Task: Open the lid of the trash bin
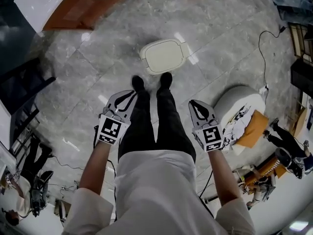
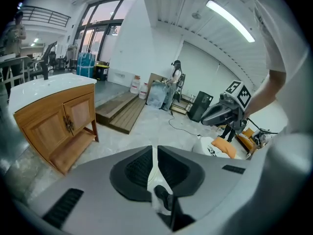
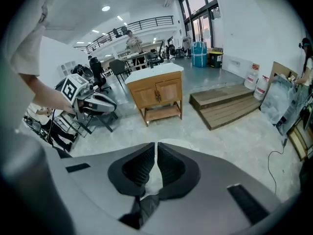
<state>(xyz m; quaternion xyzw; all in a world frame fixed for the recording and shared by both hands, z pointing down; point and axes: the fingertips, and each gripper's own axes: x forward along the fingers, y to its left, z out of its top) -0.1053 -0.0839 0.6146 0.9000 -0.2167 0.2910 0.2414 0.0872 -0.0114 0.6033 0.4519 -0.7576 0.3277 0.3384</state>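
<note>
The trash bin (image 1: pixel 163 57) is a small cream-white one with a rounded-rectangle outline, seen almost from straight above, so little of its body shows beyond a pale strip along its left edge. Its lid (image 1: pixel 167 52) is down and lies flat across the top (a smooth panel, slightly darker cream than the raised rim around it). The bin stands upright on the grey marble-patterned floor (image 1: pixel 98 58), turned a little askew to the tile joints, just beyond the toes of the person's black shoes (image 1: pixel 166 79), apart from them
</note>
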